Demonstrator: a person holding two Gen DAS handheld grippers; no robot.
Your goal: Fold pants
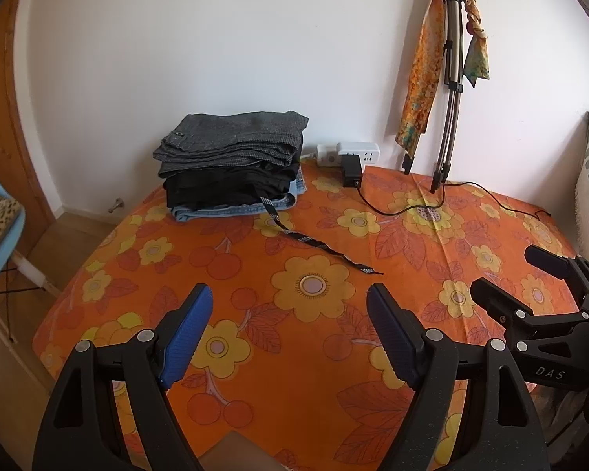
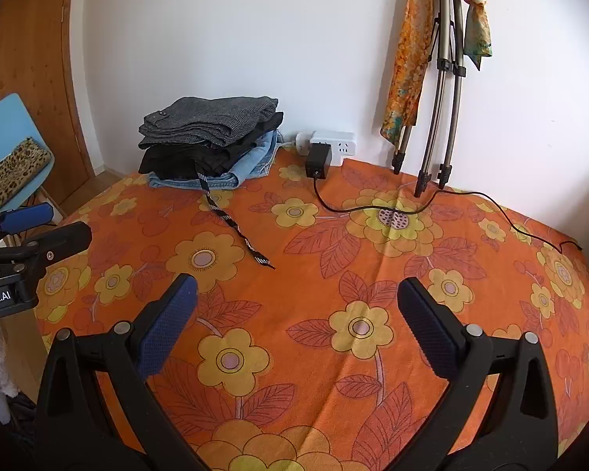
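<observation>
On the far left, a blue chair is seen by the wooden door. Next, at the back of the table, by the wall, a stack of folded pants is found: gray on top, black in the middle, blue jeans at the bottom. A striped string from the black pair is left trailing across the flowered cloth.

The left gripper is held low over the near side of the table, with its blue pads spread wide apart. Nothing is held in it. Just to its right, the right gripper is held the same way, wide apart and with nothing in it.

No loose pants are seen on the cloth in front, so a new pair probably has to be fetched from somewhere out of view. To do this well, the pants should be laid flat in the big bare middle, well away from the stack. The string may get caught, so it is best tucked back first.

Farther right, a black plug and its thin wire are lying on the cloth, below a tripod with scarves on it. The pants should be kept off that wire, or it could be dragged along.
</observation>
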